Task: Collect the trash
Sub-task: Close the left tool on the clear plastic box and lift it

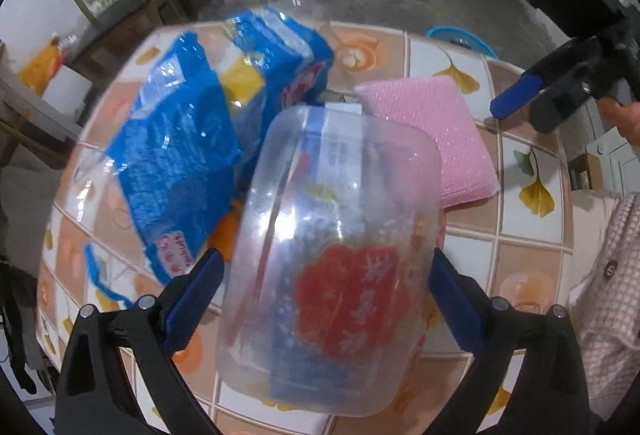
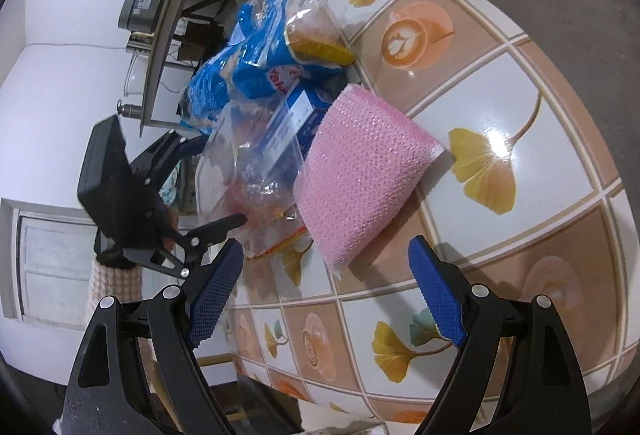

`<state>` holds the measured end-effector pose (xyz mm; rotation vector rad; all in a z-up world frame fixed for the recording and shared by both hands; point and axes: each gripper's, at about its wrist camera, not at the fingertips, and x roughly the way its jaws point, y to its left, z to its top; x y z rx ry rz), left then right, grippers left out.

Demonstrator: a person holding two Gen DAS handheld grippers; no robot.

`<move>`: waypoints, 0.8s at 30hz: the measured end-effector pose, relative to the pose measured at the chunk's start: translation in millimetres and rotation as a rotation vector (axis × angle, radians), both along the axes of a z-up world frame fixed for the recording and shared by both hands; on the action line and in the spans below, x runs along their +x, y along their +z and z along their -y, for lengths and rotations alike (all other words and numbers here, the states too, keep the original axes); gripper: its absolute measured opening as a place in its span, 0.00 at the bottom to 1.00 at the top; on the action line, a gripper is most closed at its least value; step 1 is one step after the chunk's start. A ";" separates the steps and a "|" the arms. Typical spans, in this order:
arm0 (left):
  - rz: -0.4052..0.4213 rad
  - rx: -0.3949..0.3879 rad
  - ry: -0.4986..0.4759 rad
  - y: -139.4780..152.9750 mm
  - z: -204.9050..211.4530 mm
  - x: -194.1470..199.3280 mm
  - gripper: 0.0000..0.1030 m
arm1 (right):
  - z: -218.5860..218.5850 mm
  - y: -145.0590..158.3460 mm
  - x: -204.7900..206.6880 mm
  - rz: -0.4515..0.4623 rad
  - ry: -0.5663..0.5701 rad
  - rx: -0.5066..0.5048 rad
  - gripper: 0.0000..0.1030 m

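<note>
Left claw [image 1: 326,295], pointing steeply down over the tiled bench [image 1: 528,171], grips a clear plastic tub [image 1: 332,259] between both pads. Beyond it lie a blue wrapper [image 1: 180,155] and a pink sponge [image 1: 432,131]. Right claw [image 2: 326,295] stands wide open and empty, the sponge just ahead of it.

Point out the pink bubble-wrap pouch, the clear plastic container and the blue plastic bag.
pink bubble-wrap pouch [image 2: 360,171]: right wrist view, middle of its top face.
clear plastic container [image 1: 332,259]: left wrist view, its side wall.
blue plastic bag [image 1: 176,155]: left wrist view, its crumpled blue face.
</note>
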<state>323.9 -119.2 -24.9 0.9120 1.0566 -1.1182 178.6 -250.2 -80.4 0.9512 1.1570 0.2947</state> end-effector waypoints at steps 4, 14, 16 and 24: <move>-0.042 0.054 0.009 -8.3 6.4 1.5 0.95 | 0.8 2.0 -2.4 0.009 0.003 0.002 0.78; -0.083 -0.017 0.117 13.4 -4.3 -1.2 0.89 | 8.4 3.6 -11.6 0.020 -0.008 0.021 0.78; -0.079 -0.028 0.132 18.9 -8.7 -4.2 0.88 | 9.3 5.3 -14.7 0.024 -0.011 0.023 0.78; -0.052 -0.184 0.257 48.7 -38.0 -23.1 0.86 | 12.4 12.1 -26.2 0.036 -0.031 0.012 0.78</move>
